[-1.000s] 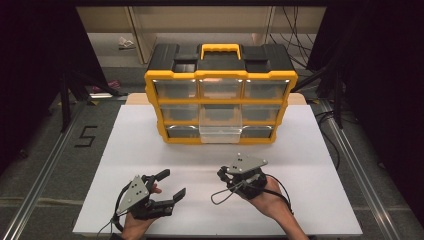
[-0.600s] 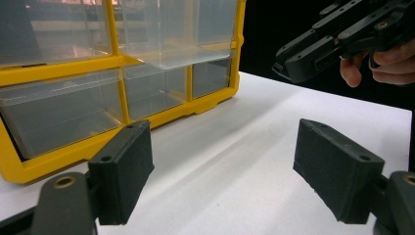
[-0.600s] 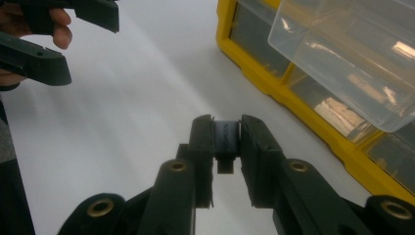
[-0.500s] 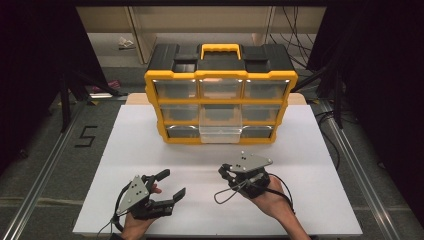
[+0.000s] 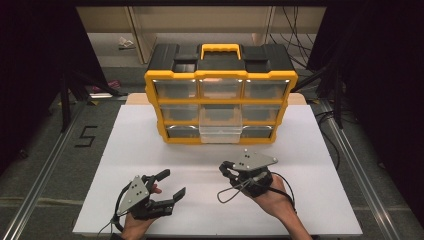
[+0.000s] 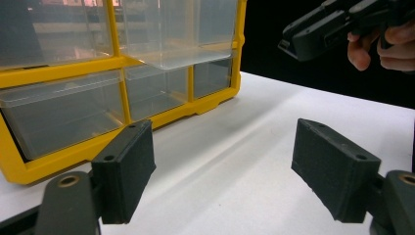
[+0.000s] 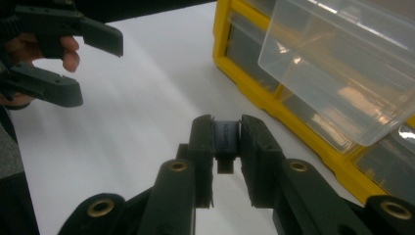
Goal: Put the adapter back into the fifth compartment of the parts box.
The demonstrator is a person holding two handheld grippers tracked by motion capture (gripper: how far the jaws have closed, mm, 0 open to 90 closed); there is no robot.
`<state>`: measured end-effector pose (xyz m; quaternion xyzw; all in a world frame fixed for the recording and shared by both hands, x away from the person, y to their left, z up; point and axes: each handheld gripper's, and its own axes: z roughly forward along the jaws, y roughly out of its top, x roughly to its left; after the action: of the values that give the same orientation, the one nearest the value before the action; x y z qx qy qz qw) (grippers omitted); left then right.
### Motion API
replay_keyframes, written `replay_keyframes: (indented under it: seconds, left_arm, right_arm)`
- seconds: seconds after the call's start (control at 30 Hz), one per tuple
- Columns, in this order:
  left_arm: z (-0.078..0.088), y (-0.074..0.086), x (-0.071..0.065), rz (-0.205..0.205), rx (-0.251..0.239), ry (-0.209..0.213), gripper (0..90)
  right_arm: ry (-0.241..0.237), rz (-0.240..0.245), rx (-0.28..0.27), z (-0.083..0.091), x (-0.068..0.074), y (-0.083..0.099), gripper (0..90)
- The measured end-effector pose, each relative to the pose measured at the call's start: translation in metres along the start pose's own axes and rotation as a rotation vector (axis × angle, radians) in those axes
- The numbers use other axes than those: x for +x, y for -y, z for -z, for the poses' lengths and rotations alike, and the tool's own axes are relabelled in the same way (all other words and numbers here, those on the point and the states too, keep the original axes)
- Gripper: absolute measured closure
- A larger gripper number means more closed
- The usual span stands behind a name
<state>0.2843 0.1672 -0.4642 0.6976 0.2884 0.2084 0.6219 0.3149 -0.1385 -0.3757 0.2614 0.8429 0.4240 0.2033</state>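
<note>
Small black block (image 7: 226,142), maybe plastic part, pinched in right hand-held gripper (image 7: 227,161), likely bound for pulled-out clear drawer (image 5: 220,134); left hand-held gripper (image 6: 222,178) spread, empty, near.

White bench (image 5: 150,150) set on a grey carpeted floor (image 5: 45,165), marked with a black numeral 5 (image 5: 86,136) at the left. Metal rails (image 5: 40,175) along both sides. Black curtains (image 5: 30,75) to left and right, dim beyond. Pale wooden shelving (image 5: 150,30) behind, cables (image 5: 292,30) hanging at its right.
</note>
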Motion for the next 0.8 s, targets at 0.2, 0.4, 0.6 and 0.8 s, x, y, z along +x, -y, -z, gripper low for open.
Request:
replay_keyframes:
  seconds: [0.2,0.4,0.6,0.8]
  left_arm:
    - [-0.0002,0.0002,0.0000,-0.001,0.001,0.000,23.4]
    - [-0.0001,0.0002,0.0000,-0.004,0.002,0.000,23.4]
    - [-0.0003,0.0003,-0.0003,-0.009,0.003,-0.001,23.4]
    - [-0.0004,0.0003,-0.0004,-0.009,0.003,-0.002,23.5]
  right_arm:
    - [0.003,-0.007,-0.020,0.0032,-0.0020,-0.0028,76.3]
    - [0.003,-0.012,-0.026,0.0023,-0.0017,-0.0040,76.3]
    - [0.004,-0.010,-0.038,0.0037,-0.0018,-0.0063,76.3]
    - [0.006,-0.012,-0.048,0.0053,-0.0022,-0.0082,76.3]
